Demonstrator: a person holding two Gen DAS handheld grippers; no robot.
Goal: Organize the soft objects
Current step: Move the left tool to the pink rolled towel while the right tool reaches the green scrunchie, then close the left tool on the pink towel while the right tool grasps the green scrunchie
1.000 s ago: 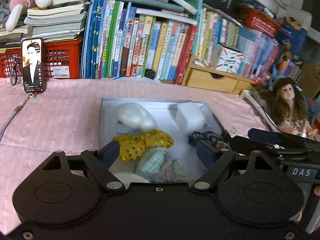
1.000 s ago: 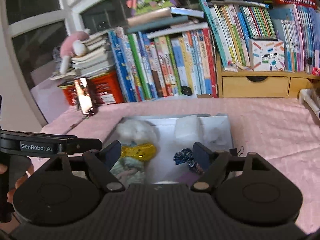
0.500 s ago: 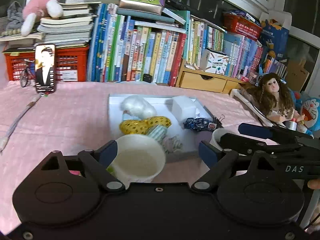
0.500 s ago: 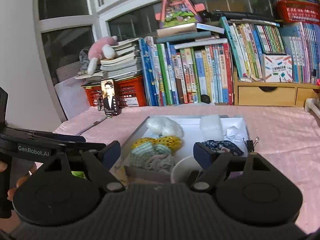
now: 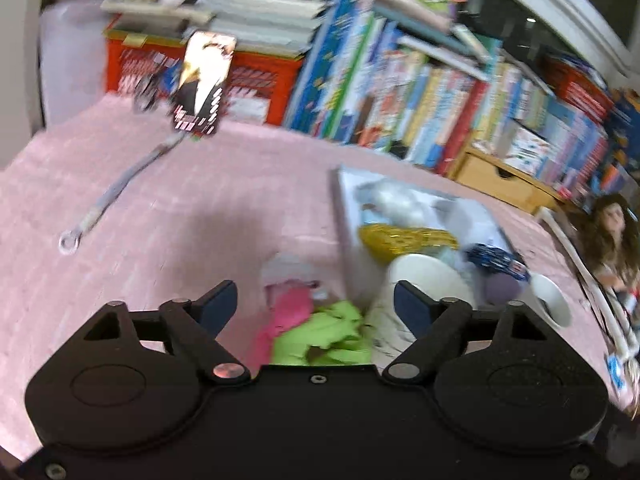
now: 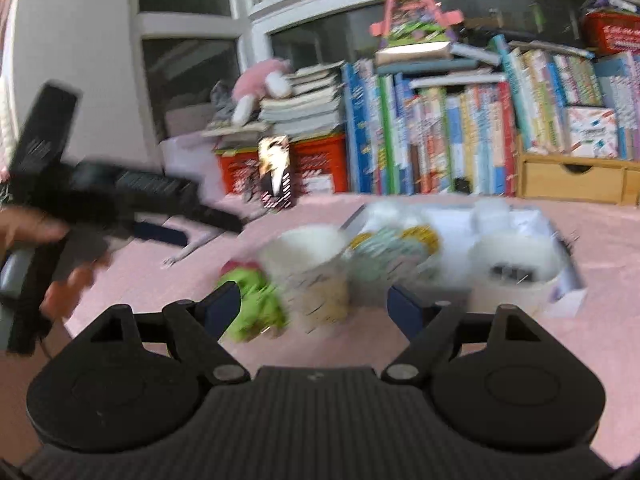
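A shallow white tray (image 5: 345,216) on the pink tablecloth holds soft items: white fluff (image 5: 394,200), a gold dotted cloth (image 5: 400,238), a dark blue patterned cloth (image 5: 496,258). The tray also shows in the right wrist view (image 6: 560,236). A pink cloth (image 5: 292,312) and a lime-green cloth (image 5: 324,336) lie on the table between my left gripper's open fingers; the left gripper (image 5: 316,304) is empty. The green cloth (image 6: 256,300) lies by my open, empty right gripper (image 6: 316,304). Both views are motion-blurred.
A white cup (image 5: 416,284) stands beside the green cloth, a second cup (image 5: 554,300) to its right. A wrench (image 5: 116,196), a phone (image 5: 202,84) and red crates (image 5: 260,76) lie at the left back. Books line the back. A doll (image 5: 608,240) sits at right.
Both grippers pulled back from the tray and swung left. The cups and the pink and green cloths came into view near the left gripper. Both stay open.
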